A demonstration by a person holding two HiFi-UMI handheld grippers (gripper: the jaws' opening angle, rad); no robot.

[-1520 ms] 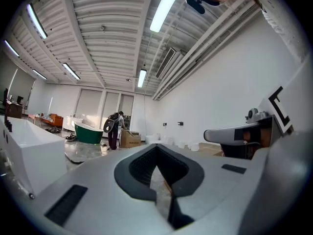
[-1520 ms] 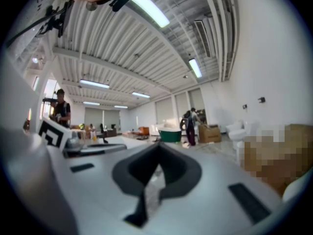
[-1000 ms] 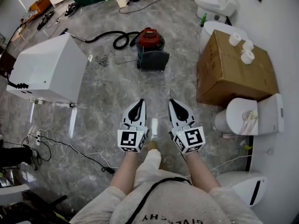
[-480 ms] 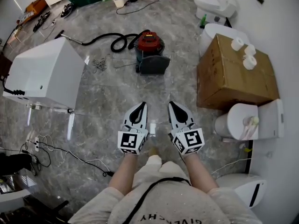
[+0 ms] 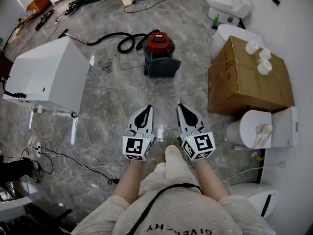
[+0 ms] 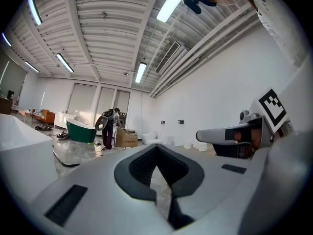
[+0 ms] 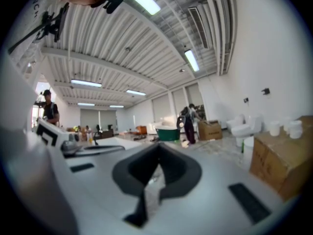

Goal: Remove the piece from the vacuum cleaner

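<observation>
Leg (image 5: 174, 156) shifted right, vacuum cleaner (image 5: 159, 50) hose (image 5: 115, 39) trailing left

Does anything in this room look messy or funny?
A bit messy, yes. The vacuum cleaner sits out in the middle of the floor with its black hose snaking loosely away. Thin cables lie tangled on the floor at the left. Three paper rolls sit on a cardboard box, an odd spot.

I am making out just one print: dark letters lying upside down on the person's pale shirt (image 5: 195, 214), cut by the frame edge and partly reading "ENCHY". The square markers on the left gripper (image 5: 145, 109) and right gripper (image 5: 181, 107) are showing patterns only.
</observation>
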